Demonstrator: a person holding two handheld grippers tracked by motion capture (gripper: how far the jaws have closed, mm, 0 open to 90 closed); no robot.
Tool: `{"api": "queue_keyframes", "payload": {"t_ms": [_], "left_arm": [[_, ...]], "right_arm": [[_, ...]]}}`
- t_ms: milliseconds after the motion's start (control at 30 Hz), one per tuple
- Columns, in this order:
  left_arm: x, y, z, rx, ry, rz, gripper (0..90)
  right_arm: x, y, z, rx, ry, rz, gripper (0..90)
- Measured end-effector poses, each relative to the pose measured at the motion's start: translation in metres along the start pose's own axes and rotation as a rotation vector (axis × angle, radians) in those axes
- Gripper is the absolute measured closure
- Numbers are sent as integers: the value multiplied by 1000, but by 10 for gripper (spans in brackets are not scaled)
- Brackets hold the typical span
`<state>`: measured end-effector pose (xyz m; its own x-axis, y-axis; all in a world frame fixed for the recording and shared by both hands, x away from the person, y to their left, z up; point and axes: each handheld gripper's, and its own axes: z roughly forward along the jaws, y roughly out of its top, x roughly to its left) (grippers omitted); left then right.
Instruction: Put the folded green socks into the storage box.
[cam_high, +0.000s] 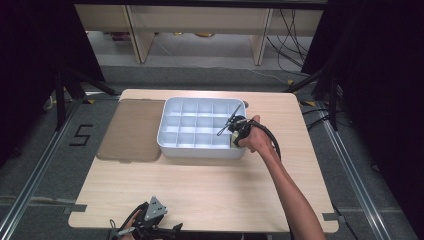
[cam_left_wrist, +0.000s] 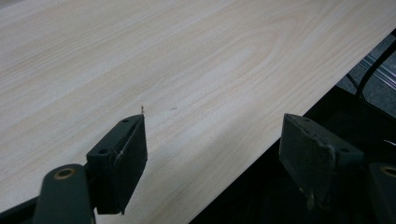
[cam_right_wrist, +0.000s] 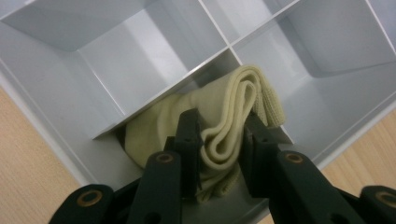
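High view: wooden table (cam_high: 200, 190) carries a brown mat (cam_high: 131, 131) at 9 o'clock of centre and, touching its right edge, a white compartmented organiser tray (cam_high: 172, 127) at table centre. Most cells in sight appear vacant.

Right gripper (cam_high: 235, 134) is reaching over the tray's 4 o'clock corner, its cable looping behind the hand. Left gripper (cam_high: 150, 222) rests at the table's 7 o'clock edge, well apart from the work; in the left gripper view its jaws stand wide apart with nothing between them, over bare tabletop (cam_left_wrist: 187, 70).

Right gripper view: a folded cream knit cloth (cam_right_wrist: 224, 116), possibly a sock, sits in a cell along the tray's near wall (cam_right_wrist: 56, 130), partly tucked under a divider. The right gripper (cam_right_wrist: 219, 140) is clamped on the cloth's folded ridge, both pads pressing it.

Assessment: the step in hand is placing the cloth into that corner cell. The next move likely calls for pressing the bundle down below the dividers, then parting the jaws and lifting straight up so the knit does not snag and come out again.
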<state>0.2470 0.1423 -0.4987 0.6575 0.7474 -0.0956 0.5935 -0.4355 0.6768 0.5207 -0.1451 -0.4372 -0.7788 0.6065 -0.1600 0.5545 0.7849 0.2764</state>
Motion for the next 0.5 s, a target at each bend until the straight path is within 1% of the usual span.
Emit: {"api": "queue_keyframes", "payload": {"t_ms": [33,100,133,167,233,267,300,333,367,433,500], "left_arm": [[-1,0,0,1,1,-5,227],[-1,0,0,4,-1,2,227],[0,0,-1,15,-3,15,227],[0,0,-1,15,-3,13,227],[-1,0,0,-6,-1,-11,227],[0,1,-2,13,-9,10,227],[1,1,-2,19,-4,18,227],[-1,0,0,0,0,-7,227],[-1,0,1,2,1,-7,227],[-2,0,0,7,-2,2,226],[-2,0,0,6,-2,1,227]], "right_arm": [[0,0,0,-1,-2,-1,716],[0,0,-1,-3,0,-5,699],[0,0,-2,-10,5,3,682],[-2,0,-4,-25,13,28,656],[-4,-1,-10,-59,16,42,623],[-4,-1,-14,-72,21,53,613],[-5,0,-21,-91,19,58,614],[-7,0,-24,-102,19,59,619],[-8,1,-29,-112,16,64,646],[-10,2,-36,-135,27,56,731],[-11,4,-38,-131,29,57,785]]}}
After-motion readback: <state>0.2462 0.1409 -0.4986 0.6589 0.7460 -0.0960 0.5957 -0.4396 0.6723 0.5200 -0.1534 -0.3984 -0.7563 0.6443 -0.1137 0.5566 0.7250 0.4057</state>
